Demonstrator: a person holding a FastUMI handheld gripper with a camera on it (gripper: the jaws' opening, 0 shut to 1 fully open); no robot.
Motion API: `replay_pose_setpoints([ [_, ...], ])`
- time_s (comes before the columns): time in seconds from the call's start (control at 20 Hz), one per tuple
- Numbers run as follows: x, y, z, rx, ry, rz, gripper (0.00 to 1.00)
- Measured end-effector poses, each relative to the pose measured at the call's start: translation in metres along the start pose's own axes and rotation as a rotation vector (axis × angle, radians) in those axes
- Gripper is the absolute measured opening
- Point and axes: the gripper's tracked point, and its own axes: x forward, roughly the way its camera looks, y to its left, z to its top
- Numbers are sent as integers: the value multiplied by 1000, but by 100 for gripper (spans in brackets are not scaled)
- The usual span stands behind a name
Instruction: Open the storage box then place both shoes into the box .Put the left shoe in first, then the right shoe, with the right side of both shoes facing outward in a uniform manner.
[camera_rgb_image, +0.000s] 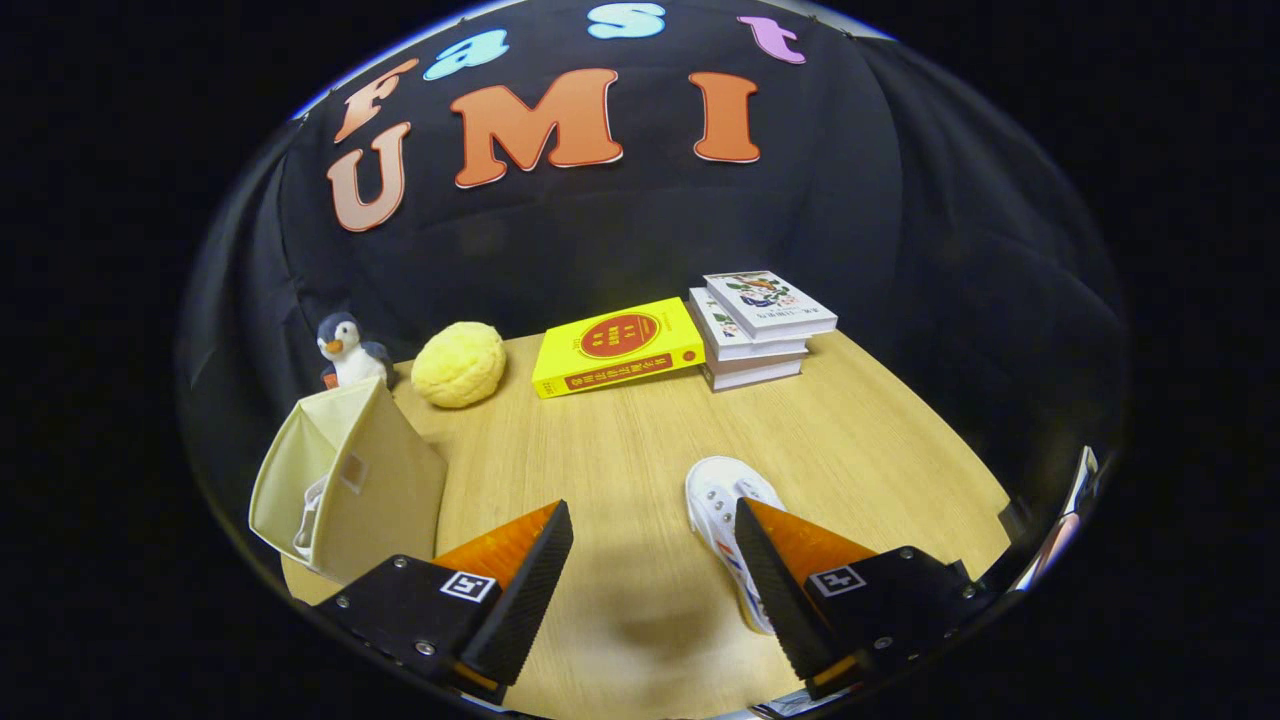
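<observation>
The fingers (655, 560) gape apart, empty, above the pale wood-grain surface (620, 470); a white canvas shoe (715, 500) lies beside the right finger, and a cream fabric storage box (350, 480) sits at the left edge.

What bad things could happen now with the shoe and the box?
1. The open fingers hang above bare table; the white shoe lies under the right finger, so closing now would likely miss it or knock it.
2. The cream storage box already holds something white, and a clumsy push may tip the box.
</observation>
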Motion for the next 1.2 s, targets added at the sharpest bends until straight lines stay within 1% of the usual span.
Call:
replay_pose_setpoints([
  [0.3, 11, -57, -32, -5, 67, -17, 98],
  [0.55, 21, -91, -62, -20, 125, -30, 96],
  [0.85, 40, -117, -88, -35, 184, -39, 85],
  [1.0, 51, -117, -99, -61, 211, -20, 81],
  [1.15, 66, -116, -99, -72, 207, -7, 78],
  [1.2, 71, -114, -99, -70, 206, 1, 74],
])
